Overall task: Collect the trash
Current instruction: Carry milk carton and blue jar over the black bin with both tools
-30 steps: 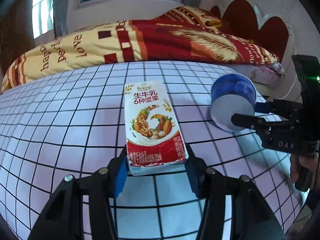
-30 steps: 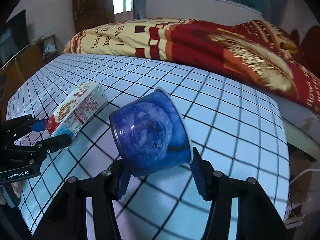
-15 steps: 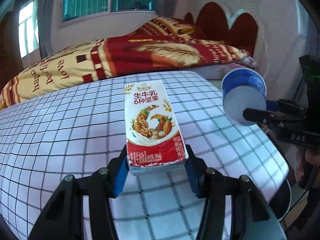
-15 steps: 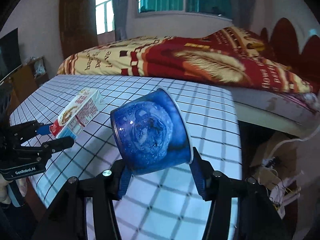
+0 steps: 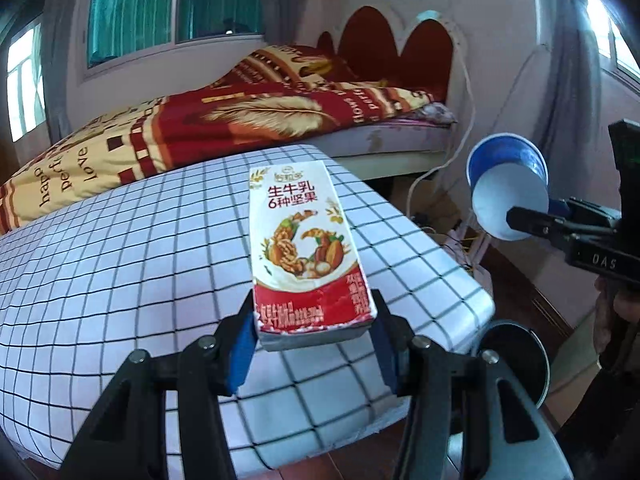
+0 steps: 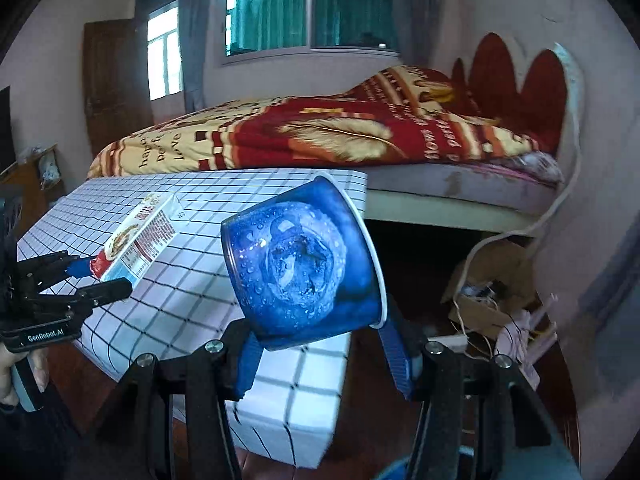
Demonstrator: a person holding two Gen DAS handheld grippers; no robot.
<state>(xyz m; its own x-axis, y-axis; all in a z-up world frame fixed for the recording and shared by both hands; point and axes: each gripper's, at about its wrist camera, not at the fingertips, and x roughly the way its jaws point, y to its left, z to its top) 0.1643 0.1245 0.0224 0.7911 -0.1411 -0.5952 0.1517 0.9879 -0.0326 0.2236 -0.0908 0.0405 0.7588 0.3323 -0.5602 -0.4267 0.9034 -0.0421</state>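
Presently the left tongs (image 5: 314, 344) clamp a milk carton (image 5: 304, 248) above the checked bench (image 5: 120, 260); the right tongs (image 6: 320, 354) clamp a blue paper cup (image 6: 304, 264) past its edge.

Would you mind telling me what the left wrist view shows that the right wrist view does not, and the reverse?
Only the left wrist view shows the milk carton's printed front, the cup's white inside and a round dark bin rim beside the table. Only the right wrist view shows the blue cup's droplet-patterned outside, a brown door and a cardboard box on the floor. Both show the checked tablecloth, the bed's red and yellow quilt, and each tool clamped on its item.
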